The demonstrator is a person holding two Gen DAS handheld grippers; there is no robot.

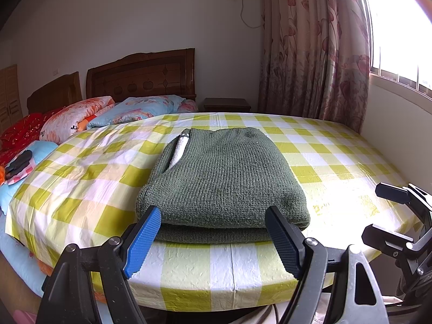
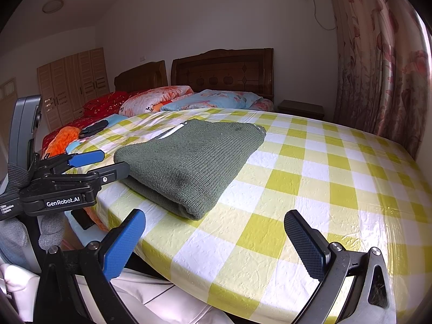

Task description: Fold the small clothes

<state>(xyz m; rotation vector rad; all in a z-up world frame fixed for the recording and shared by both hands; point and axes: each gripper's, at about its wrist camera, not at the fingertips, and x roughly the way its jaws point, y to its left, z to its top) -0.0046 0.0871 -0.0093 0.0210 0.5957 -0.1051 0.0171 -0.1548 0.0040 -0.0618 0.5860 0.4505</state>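
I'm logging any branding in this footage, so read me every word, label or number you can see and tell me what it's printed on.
"GenRobot.AI": white print on the body of the left hand-held gripper.
Small white print left of that, on the same body: too small to read.
Black letters on the orange floral pillow: cut off by folds, only fragments, not readable as words.
Nothing else carries text.

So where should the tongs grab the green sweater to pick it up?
Probably the thick folded edge nearest the table rim, coming in from the front. The green sweater lies flat in stacked layers there, and the open left tongs already face that edge.
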